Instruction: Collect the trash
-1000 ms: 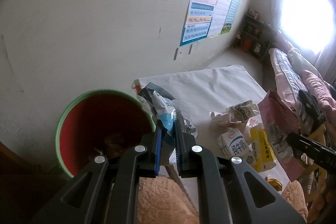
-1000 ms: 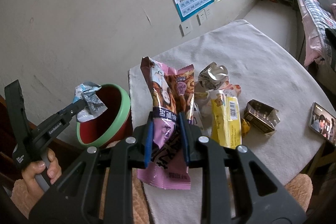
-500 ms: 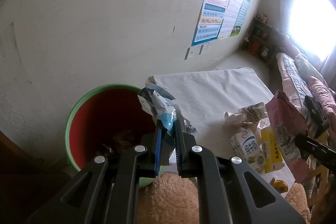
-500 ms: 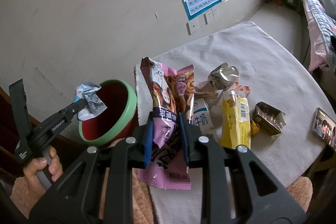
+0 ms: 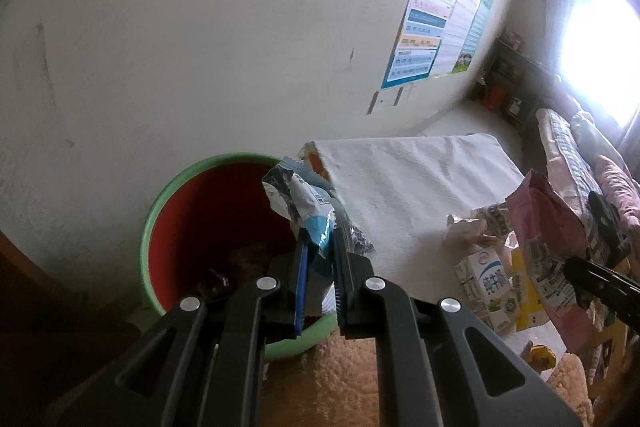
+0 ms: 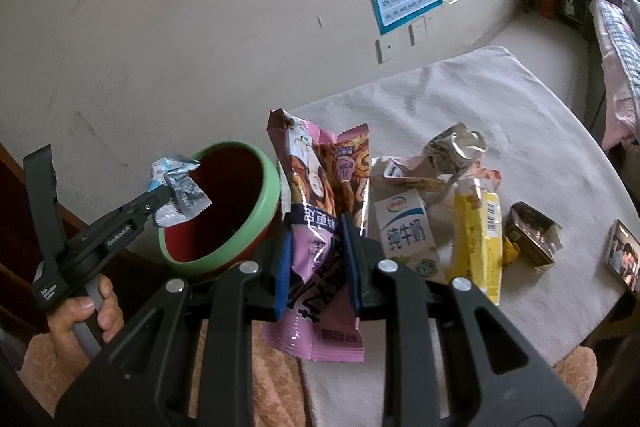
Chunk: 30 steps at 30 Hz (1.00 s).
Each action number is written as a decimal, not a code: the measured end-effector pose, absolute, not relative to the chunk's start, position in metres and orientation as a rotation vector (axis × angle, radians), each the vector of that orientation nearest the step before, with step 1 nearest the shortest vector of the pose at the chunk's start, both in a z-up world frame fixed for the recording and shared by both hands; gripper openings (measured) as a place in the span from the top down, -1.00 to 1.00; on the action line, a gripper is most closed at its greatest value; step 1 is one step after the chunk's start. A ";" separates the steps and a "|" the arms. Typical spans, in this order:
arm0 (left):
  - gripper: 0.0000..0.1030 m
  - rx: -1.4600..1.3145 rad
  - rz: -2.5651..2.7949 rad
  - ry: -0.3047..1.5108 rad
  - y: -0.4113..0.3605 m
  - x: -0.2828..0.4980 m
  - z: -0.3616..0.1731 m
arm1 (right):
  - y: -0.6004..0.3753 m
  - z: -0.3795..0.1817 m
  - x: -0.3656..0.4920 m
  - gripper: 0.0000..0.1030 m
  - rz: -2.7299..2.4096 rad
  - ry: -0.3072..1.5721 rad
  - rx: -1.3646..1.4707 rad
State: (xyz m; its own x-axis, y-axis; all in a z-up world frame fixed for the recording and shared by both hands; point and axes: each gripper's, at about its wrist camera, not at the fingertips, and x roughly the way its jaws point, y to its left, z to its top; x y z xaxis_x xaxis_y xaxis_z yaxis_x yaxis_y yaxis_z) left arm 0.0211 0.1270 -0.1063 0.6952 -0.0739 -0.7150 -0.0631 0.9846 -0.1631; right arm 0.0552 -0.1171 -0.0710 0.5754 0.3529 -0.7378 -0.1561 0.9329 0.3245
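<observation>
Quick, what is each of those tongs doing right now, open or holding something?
Left tongs: closed on a crumpled blue-and-white wrapper, by the green-rimmed bin.
Right tongs: closed on a pink snack bag.

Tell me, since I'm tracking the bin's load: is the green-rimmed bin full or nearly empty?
Nearly empty. The left wrist view shows the bin's red inner wall bare down to a little brownish litter at the bottom.
</observation>
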 end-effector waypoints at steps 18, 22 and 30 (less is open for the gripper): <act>0.82 -0.213 0.062 0.829 0.161 0.018 -0.120 | -0.075 -0.077 0.080 0.55 0.383 0.932 0.183; 0.82 -0.217 0.075 0.835 0.167 0.018 -0.122 | -0.068 -0.081 0.084 0.55 0.400 0.944 0.180; 0.82 -0.221 0.100 0.854 0.180 0.019 -0.128 | -0.044 -0.088 0.100 0.55 0.446 0.965 0.173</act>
State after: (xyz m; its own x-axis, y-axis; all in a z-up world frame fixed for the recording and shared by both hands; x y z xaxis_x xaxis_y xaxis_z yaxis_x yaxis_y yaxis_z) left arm 0.0190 0.1803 -0.1282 0.6542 -0.0013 -0.7563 -0.1754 0.9725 -0.1534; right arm 0.1004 -0.0443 -0.0877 0.4874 0.4400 -0.7543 -0.2886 0.8964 0.3364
